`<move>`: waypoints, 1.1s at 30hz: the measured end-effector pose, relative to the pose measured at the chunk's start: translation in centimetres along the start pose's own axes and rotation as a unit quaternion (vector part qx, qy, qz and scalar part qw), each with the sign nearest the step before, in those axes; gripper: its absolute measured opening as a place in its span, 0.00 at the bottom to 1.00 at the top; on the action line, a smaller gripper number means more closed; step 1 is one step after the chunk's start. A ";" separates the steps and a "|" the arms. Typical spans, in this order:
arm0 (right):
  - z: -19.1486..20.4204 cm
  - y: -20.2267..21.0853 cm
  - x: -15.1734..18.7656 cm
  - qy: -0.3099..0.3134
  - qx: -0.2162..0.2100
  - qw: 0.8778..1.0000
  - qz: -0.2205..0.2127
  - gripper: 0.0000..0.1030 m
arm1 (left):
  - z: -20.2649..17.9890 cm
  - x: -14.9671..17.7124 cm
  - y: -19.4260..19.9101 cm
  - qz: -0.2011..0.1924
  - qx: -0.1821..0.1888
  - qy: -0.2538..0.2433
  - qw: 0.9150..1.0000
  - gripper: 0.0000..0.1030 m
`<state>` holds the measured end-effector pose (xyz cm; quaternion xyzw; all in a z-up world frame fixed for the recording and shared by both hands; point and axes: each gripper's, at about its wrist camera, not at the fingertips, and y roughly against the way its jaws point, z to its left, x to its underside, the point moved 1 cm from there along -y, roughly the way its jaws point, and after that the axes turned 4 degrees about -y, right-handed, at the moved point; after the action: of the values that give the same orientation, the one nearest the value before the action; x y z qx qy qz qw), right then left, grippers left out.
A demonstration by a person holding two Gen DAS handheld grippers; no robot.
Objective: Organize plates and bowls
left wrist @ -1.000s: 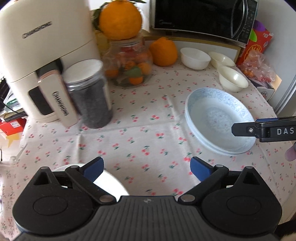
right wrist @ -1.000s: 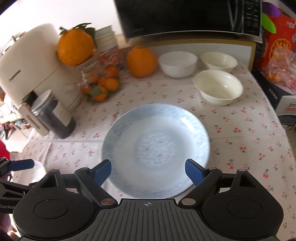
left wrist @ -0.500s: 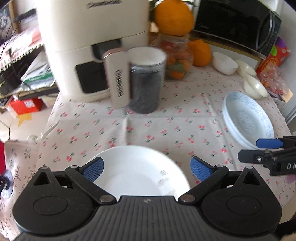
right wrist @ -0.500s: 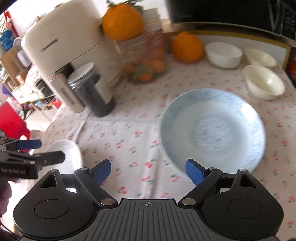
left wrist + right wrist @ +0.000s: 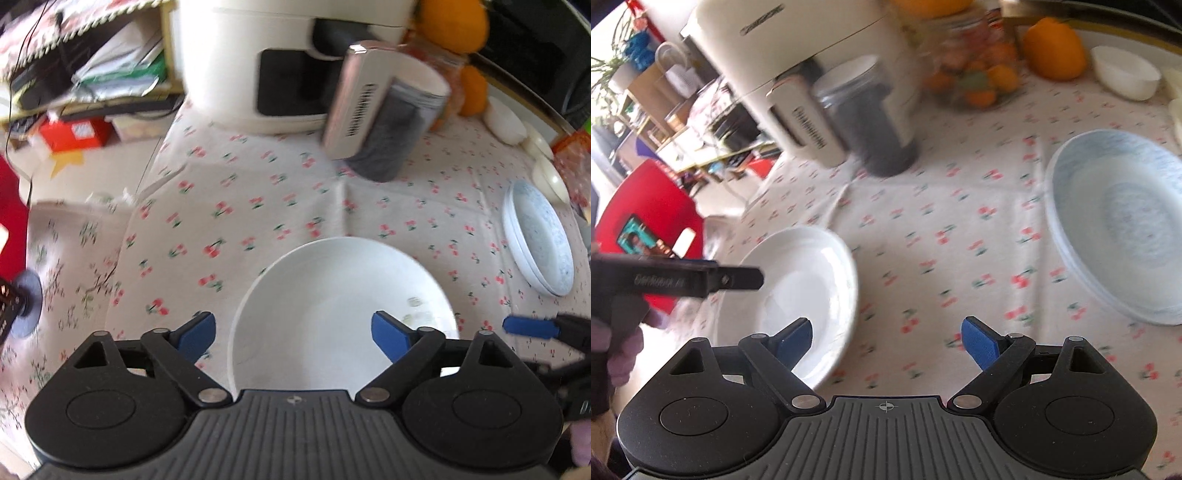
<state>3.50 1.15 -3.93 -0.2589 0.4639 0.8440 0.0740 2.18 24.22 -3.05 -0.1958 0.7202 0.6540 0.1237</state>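
Note:
A plain white plate [image 5: 340, 314] lies on the cherry-print tablecloth near the table's left edge. My left gripper [image 5: 293, 334] hovers over it, jaws closing, with the plate's left rim between them and no pad pressing on it. My right gripper [image 5: 888, 341] is open over the cloth, its left finger above the white plate's [image 5: 790, 291] right rim. A stack of blue-patterned plates [image 5: 1123, 229] [image 5: 539, 236] sits to the right. White and cream bowls [image 5: 1126, 74] [image 5: 550, 177] stand at the back right.
A cream air fryer [image 5: 280, 55] and a dark lidded jar [image 5: 875, 122] stand behind the white plate. A glass jar of fruit [image 5: 975, 77] and an orange [image 5: 1054, 48] are further back. Left of the table edge are a red chair [image 5: 646, 214] and cluttered shelves [image 5: 92, 66].
Both grippers have swung left, away from the blue plates and over to the white plate. The left jaws have narrowed a little; the right jaws look the same.

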 end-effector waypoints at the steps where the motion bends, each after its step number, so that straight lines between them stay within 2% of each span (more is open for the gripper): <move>1: 0.3 -0.3 0.2 0.000 -0.007 1.000 0.004 0.87 | 0.5 0.1 -0.1 0.003 0.003 0.009 1.000 0.81; 6: 1.5 -1.4 1.1 -0.002 -0.047 0.999 0.022 0.87 | 2.6 0.5 -0.5 0.018 0.027 0.050 0.998 0.63; 11: 2.3 -1.9 1.4 -0.009 -0.069 0.997 0.019 0.87 | 3.2 0.8 -0.9 0.028 0.054 0.071 0.996 0.45; 18: 1.9 -2.7 1.2 -0.033 -0.072 0.997 0.015 0.86 | 3.0 0.9 -1.6 0.039 0.052 0.061 0.996 0.34; 21: 1.8 -3.1 1.4 -0.037 -0.068 0.997 0.018 0.77 | 3.1 0.9 -1.8 0.043 0.047 0.059 0.996 0.30; 26: 1.9 -3.8 1.8 -0.035 -0.065 0.997 0.030 0.53 | 3.2 1.1 -2.1 0.047 0.042 0.058 0.996 0.25; 33: 2.2 -3.9 2.0 -0.020 -0.049 0.998 0.026 0.36 | 3.3 1.1 -2.1 0.044 0.032 0.060 0.997 0.22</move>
<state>2.34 4.92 -6.85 -0.2327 0.4272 0.8724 0.0486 1.88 27.22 -5.73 -0.1990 0.7548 0.6224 0.0579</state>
